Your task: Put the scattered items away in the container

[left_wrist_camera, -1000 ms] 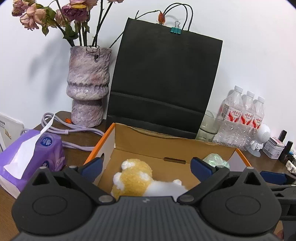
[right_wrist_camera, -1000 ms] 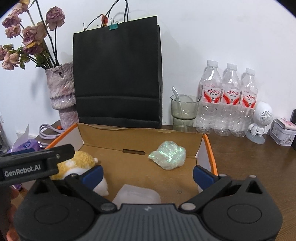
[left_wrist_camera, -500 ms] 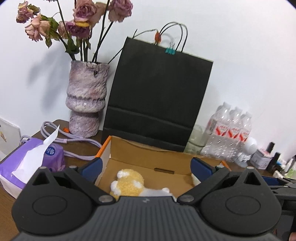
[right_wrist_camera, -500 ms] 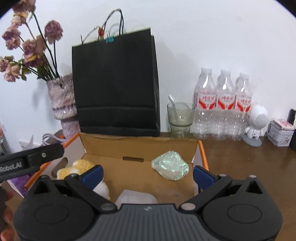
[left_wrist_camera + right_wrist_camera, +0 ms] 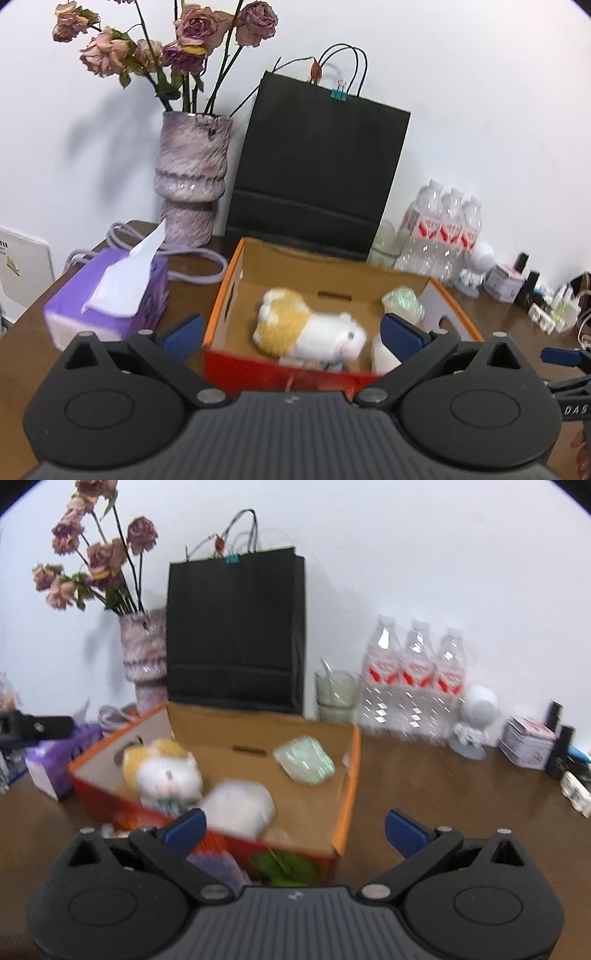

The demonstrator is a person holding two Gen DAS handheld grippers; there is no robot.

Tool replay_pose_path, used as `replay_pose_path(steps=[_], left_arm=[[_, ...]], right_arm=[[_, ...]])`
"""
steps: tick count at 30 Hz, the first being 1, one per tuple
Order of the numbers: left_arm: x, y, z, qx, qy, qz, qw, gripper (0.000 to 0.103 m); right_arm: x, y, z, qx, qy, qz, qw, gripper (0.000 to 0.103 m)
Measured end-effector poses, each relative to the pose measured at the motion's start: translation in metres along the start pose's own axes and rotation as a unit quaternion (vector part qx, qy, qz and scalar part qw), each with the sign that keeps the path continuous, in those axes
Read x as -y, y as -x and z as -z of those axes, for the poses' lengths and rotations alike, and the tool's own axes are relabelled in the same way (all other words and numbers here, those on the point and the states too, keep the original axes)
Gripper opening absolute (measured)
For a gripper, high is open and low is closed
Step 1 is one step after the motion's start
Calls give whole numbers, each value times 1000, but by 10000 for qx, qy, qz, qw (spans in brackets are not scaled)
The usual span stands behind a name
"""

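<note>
An open cardboard box with orange-red outer walls (image 5: pixel 236 273) (image 5: pixel 349 775) stands on the brown table. Inside lie a yellow-and-white plush toy (image 5: pixel 306 328) (image 5: pixel 162 771), a shiny pale-green crumpled packet (image 5: pixel 402 301) (image 5: pixel 304 760) and a white soft item (image 5: pixel 238 808) (image 5: pixel 382 356). My left gripper (image 5: pixel 291 334) hangs open above and in front of the box, holding nothing. My right gripper (image 5: pixel 295 830) is open too, in front of the box's near right corner, empty. Both views are blurred by motion.
A purple tissue box (image 5: pixel 107 295) lies left of the box. Behind stand a vase of dried roses (image 5: pixel 190 181), a black paper bag (image 5: pixel 317 166), a glass with a spoon (image 5: pixel 338 694) and three water bottles (image 5: pixel 413 672). Small items (image 5: pixel 528 740) crowd the right.
Both grippers have pulled back and risen from over the box, so its near red wall and the table in front now show. The items inside stay where they were.
</note>
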State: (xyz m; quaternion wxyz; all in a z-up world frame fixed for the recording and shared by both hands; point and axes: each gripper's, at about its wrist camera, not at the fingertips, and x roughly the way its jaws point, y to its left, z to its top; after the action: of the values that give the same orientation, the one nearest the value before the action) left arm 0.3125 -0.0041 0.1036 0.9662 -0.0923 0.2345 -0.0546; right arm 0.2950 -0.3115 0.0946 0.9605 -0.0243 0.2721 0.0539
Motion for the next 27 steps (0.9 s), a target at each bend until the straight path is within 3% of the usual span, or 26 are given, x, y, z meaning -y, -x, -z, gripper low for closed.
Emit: replay_pose_path(steps=[8,16,24,27], left_arm=[[-2,16,38,-300,-28,230,9993,103],[8,21,69,-604,12,476,9970,103],[33,17,85,-721,-360,577,9951,103],[45,11,92,-772,-487,636,9938,103]], right_arm=[[17,13,48,-262,-375,178,9988,103],[1,22,85,-499,-373,-13,9981,103],[-28,19,99,-550,-25,-179,9983,103],[-38,20,98,-418,127,-273,9987,98]])
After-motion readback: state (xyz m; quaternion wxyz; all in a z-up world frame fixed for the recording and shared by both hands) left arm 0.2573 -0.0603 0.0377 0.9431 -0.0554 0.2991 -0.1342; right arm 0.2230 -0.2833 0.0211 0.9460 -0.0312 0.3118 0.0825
